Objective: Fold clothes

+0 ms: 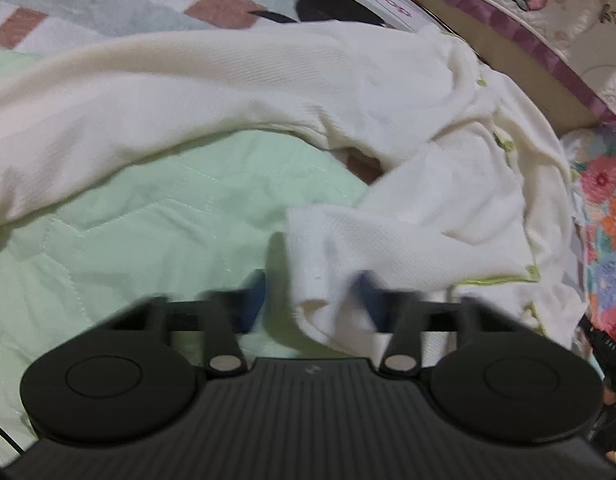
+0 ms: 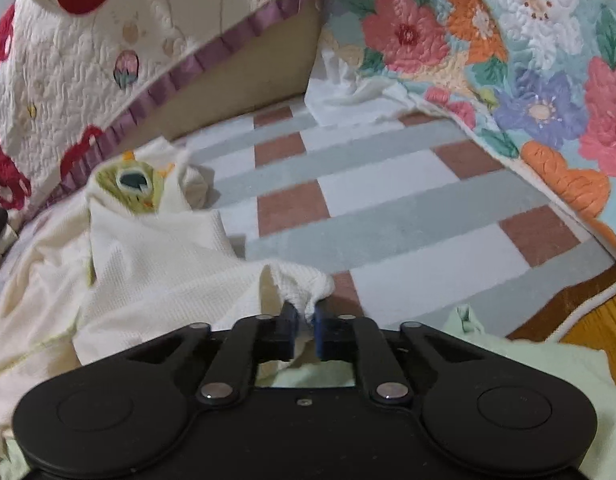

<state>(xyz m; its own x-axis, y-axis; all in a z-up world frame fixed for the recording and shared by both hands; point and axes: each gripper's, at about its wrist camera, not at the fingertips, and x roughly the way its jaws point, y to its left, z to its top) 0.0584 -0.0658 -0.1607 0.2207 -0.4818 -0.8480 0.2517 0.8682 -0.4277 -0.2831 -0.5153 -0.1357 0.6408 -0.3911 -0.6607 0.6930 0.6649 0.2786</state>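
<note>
Bedding fills both views: a pale green quilted cover (image 1: 148, 208) near the grippers, and past it a checked blanket (image 2: 387, 184) in grey, white and brick-red squares. A floral quilt (image 2: 527, 60) is bunched at the far right in the right wrist view, and a cream quilt with purple ruffle trim (image 2: 108, 60) at the far left.

Cream knit garment (image 1: 236, 92) lies rumpled across the green cover. A green embroidered patch (image 2: 132, 188) shows on its far left part in the right wrist view.

Left gripper (image 1: 313, 300): a fold of the garment hangs between the blue pads, and the picture is blurred; by the record, jaws closed on the cloth.

Right gripper (image 2: 305, 330): jaws narrow, pinching a gathered corner of the same garment.
</note>
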